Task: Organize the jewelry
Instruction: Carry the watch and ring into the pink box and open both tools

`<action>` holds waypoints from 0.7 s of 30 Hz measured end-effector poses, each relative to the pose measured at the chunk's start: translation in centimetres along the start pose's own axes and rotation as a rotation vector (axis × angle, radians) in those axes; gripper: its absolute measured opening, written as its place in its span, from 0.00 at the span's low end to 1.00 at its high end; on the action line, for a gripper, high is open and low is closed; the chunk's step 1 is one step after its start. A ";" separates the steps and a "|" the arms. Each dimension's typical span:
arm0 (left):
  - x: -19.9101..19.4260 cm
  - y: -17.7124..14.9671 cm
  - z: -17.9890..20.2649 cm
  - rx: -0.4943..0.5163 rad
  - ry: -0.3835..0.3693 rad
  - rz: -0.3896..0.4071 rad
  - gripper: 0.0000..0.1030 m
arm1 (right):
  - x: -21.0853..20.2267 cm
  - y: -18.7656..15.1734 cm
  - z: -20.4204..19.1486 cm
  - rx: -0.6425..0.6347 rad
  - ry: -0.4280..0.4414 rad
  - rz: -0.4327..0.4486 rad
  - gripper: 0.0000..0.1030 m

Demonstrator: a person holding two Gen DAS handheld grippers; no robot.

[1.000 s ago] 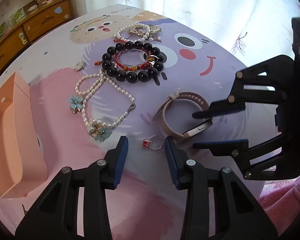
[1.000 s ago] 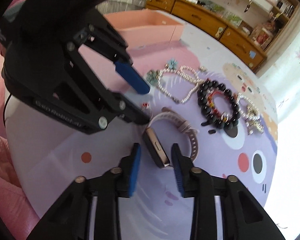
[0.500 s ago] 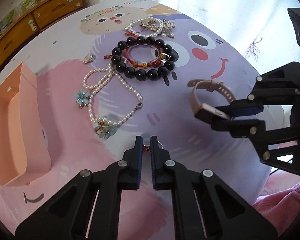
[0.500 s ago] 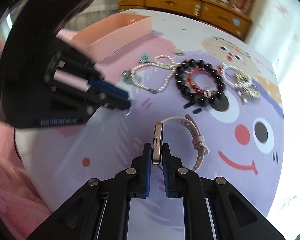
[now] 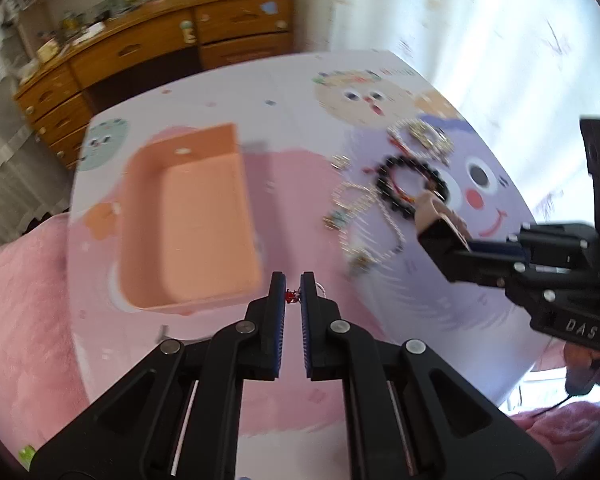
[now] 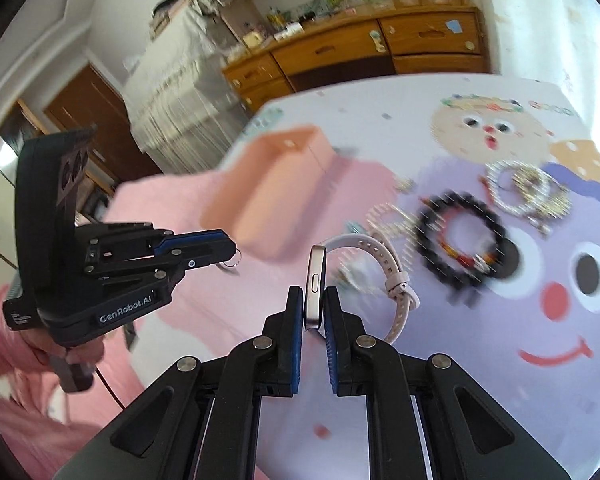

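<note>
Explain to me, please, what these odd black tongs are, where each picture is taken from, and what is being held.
No robot here: a person holds one hand-held tool in each hand, and each carries a wide-angle camera looking along its two fingers. In the left camera's picture, the left tool is shut on a small ring with a red stone. In the right camera's picture, the right tool is shut on a smartwatch with a pale strap. On the cartoon-printed table sit a peach tray, a black bead bracelet and pearl strands, blurred by motion.
</note>
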State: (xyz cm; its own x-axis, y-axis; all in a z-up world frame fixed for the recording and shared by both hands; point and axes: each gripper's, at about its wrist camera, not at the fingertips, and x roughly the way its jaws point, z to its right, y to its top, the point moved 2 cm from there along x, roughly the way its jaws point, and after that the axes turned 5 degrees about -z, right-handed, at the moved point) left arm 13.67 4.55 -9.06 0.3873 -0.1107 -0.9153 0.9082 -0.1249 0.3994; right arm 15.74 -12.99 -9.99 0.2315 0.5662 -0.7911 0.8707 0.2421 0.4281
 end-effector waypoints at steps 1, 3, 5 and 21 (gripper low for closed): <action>-0.4 0.4 -1.4 -0.029 -0.003 0.007 0.05 | 0.6 0.7 -0.8 0.008 0.011 0.004 0.10; -0.8 1.7 -4.3 -0.082 -0.017 0.026 0.05 | 1.7 2.0 -2.4 0.008 0.025 0.010 0.10; -0.8 2.8 -6.7 -0.109 -0.028 0.043 0.05 | 2.9 2.9 -4.1 -0.007 0.025 0.018 0.10; 4.3 10.9 -15.4 -0.023 -0.115 0.064 0.07 | 13.4 7.5 -13.9 0.109 -0.139 0.071 0.15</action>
State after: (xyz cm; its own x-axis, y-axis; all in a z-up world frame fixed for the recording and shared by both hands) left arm 27.71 17.90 -9.48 0.4251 -0.2302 -0.8754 0.8860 -0.0918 0.4544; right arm 19.35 7.37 -11.31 0.3456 0.4625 -0.8165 0.8899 0.1144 0.4415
